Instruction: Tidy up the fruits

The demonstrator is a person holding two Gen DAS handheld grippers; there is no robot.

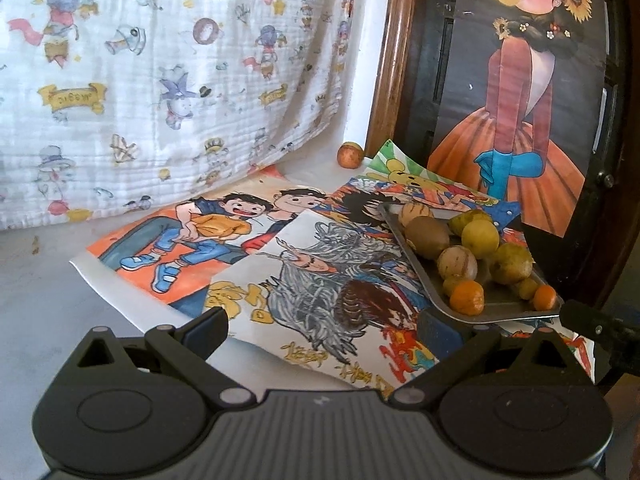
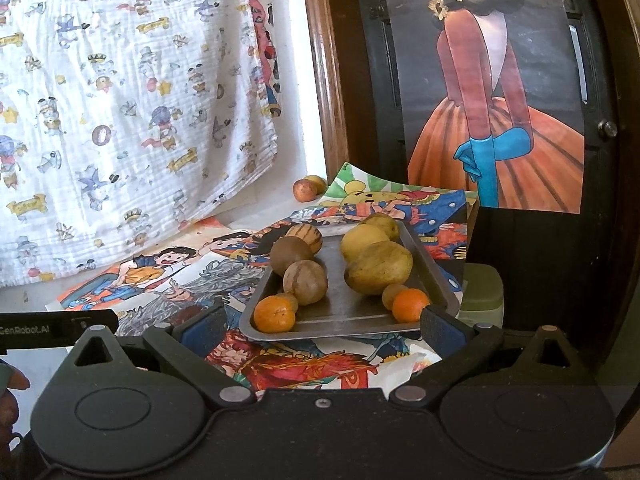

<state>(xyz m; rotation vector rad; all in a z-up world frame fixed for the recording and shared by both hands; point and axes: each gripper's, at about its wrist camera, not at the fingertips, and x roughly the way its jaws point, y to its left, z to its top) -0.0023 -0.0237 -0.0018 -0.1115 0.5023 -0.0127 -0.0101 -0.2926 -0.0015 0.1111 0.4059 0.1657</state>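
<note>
Both hand-held grippers, left [image 1: 322,326] and right [image 2: 322,326], hang open and empty. Fruits fill the metal tray [image 2: 348,316] at centre frame; 1 stray fruit [image 2: 304,190] sits beyond. Reaching over the tray cleanly seems wise.

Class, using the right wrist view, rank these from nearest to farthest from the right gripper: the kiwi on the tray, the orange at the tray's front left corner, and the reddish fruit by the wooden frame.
1. Orange, front left corner of the tray, just ahead of the right gripper.
2. Kiwi, farther back on the tray's left side.
3. Reddish fruit, off the tray, by the wooden frame.
</note>
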